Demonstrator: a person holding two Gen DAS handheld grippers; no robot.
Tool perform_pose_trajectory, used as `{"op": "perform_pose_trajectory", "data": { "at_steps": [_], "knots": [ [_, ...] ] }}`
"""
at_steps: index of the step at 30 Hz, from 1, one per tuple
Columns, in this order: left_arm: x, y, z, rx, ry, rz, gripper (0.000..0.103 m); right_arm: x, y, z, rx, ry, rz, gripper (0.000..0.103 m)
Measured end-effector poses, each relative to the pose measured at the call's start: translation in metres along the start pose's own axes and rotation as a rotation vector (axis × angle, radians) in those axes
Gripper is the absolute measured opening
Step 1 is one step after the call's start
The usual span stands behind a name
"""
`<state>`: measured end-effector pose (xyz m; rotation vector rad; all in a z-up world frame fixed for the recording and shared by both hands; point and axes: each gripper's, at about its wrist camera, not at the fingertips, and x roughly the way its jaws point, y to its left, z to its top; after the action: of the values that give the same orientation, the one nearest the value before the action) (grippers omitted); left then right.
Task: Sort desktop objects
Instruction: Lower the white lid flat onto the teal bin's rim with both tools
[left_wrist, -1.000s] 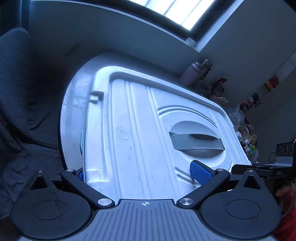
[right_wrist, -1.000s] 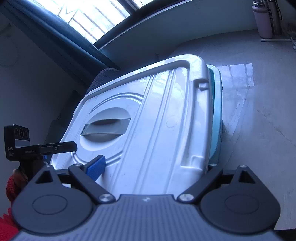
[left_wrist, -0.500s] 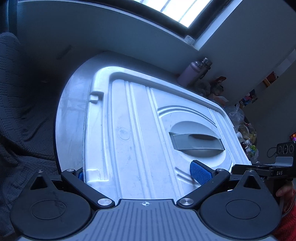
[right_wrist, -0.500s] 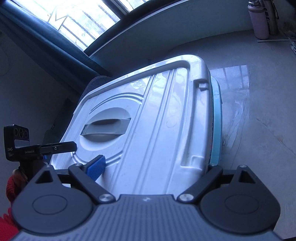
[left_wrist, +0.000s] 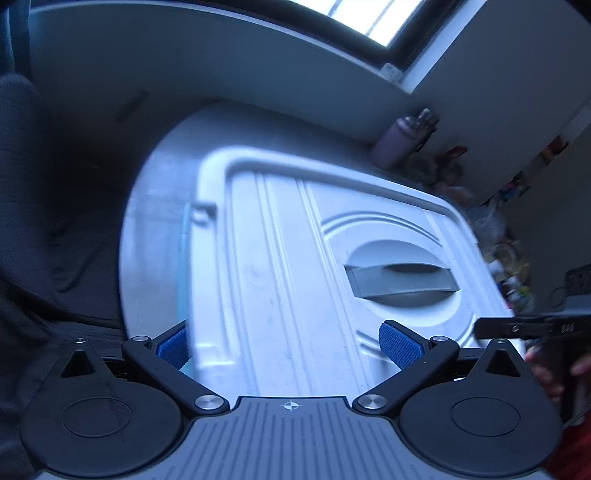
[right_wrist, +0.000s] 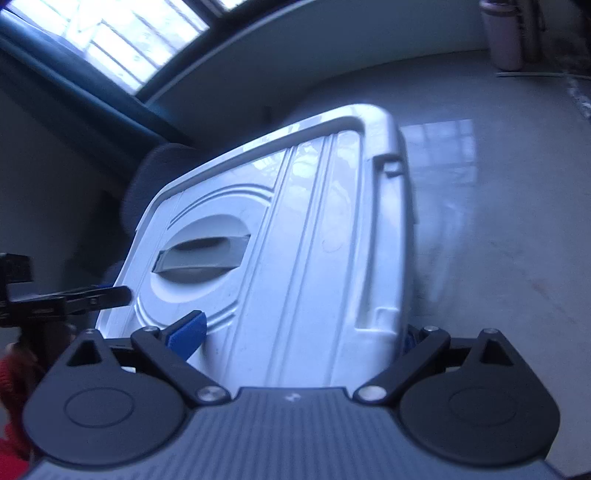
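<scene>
Both grippers straddle a white lid from opposite ends. On the left gripper, one blue pad lies over the lid's top surface and the other sits at its outer edge; the jaws stand wide, and blur hides whether the pads press on the plastic, so a grip cannot be told. On the right gripper, the jaws are opening, with the lid between them: one blue pad lies over the top near the recess, and the other is mostly hidden behind the lid's rim.

A round recess in the lid holds a grey handle. The lid sits on a pale blue container, of which only a strip shows along one side. This stands on a grey table. A pinkish bottle stands well apart at the table's far edge, near the wall. A red sleeve shows at the lower left of the right wrist view.
</scene>
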<state>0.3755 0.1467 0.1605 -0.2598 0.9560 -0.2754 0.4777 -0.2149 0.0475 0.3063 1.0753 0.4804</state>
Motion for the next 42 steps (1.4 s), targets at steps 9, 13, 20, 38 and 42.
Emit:
{"op": "perform_pose_trajectory", "data": {
  "at_steps": [9, 13, 20, 38, 42],
  "knots": [
    [-0.013, 0.014, 0.007, -0.028, -0.034, 0.056, 0.103, -0.039, 0.012, 0.0, -0.023, -0.068, -0.126, 0.1],
    [-0.01, 0.002, 0.014, -0.01, -0.022, 0.081, 0.103, -0.04, 0.019, -0.002, -0.057, -0.051, -0.14, 0.1],
    [-0.002, -0.005, 0.019, 0.069, 0.044, 0.304, 0.103, -0.048, 0.01, -0.003, -0.037, -0.043, -0.195, 0.099],
    [0.022, -0.02, 0.026, 0.162, 0.166, 0.424, 0.103, -0.054, 0.011, -0.011, -0.037, 0.012, -0.183, 0.099],
    [0.026, -0.021, 0.023, 0.163, 0.181, 0.424, 0.103, -0.055, 0.011, -0.013, -0.024, 0.022, -0.164, 0.099]
  ]
}}
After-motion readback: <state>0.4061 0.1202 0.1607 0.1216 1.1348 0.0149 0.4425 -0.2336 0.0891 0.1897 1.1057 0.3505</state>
